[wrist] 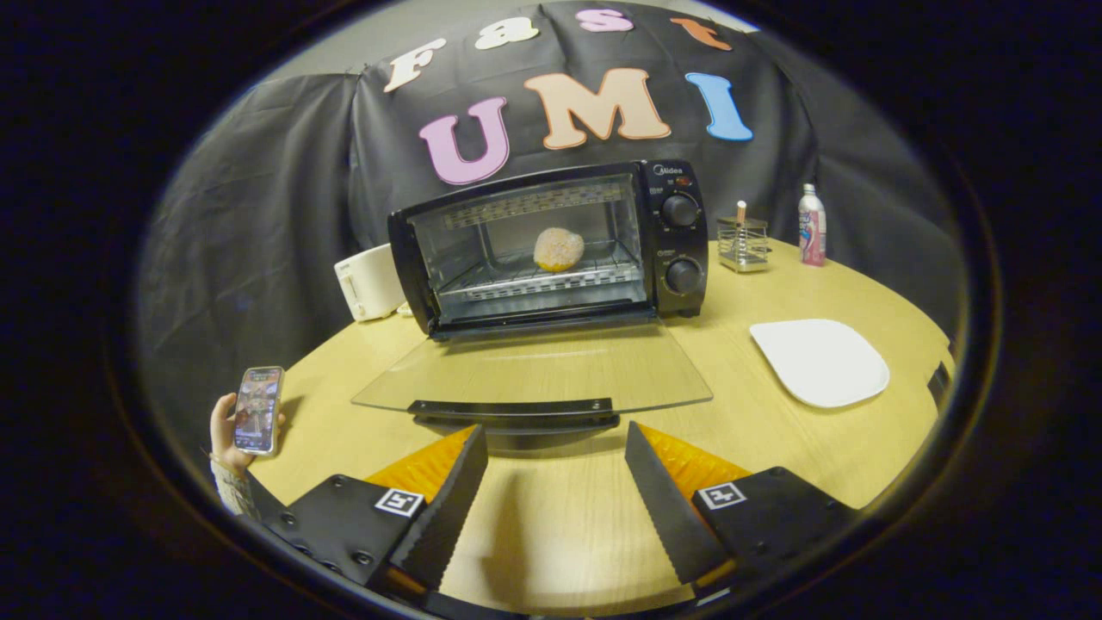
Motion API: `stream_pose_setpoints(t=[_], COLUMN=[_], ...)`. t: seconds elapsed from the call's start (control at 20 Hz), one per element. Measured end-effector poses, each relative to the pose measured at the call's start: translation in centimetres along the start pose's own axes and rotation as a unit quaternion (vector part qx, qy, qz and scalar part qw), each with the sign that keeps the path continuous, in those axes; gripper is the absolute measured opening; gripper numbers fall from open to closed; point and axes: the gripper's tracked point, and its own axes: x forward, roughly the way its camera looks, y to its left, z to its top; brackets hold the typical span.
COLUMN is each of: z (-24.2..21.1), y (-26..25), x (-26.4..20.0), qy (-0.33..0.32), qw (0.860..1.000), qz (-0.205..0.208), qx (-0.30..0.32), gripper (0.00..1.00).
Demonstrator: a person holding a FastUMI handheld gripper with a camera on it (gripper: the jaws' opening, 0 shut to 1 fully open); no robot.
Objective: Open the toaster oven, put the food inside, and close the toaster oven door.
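Tongs [556, 448] wide, empty, just short of door [534, 370] handle [513, 408]. Food [559, 249] on oven [551, 250] rack. Risk: tips slip off handle, glass door drops back, or lift shoves oven across table [775, 448].

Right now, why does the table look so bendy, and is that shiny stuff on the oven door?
In the gripper view the fisheye lens bows the table edge into a curve; the lowered glass door of the toaster oven shows pale reflected streaks; the open gripper casts soft shadows on the wood between its fingers; the food on the rack looks slightly soft, not crisp.
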Motion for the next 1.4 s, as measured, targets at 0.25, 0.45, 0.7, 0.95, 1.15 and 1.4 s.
stream_pose_setpoints(t=[0.25,0.45,0.7,0.95,1.15,1.4], z=[0.9,1.1,1.9,5.2,7.6,9.9], y=[-0.4,-0.3,0.0,0.6,0.8,1.1], x=[0.5,0.5,0.3,-0.3,-0.4,0.0], qy=[-0.018,-0.022,-0.024,-0.064,-0.085,-0.093], qw=[1.0,1.0,1.0,0.998,0.996,0.995], qz=[-0.019,-0.016,-0.005,0.013,0.019,0.031], qx=[0.003,0.007,0.015,0.018,0.016,0.03], gripper=[0.99,0.99,0.99,0.99,1.0,1.0])
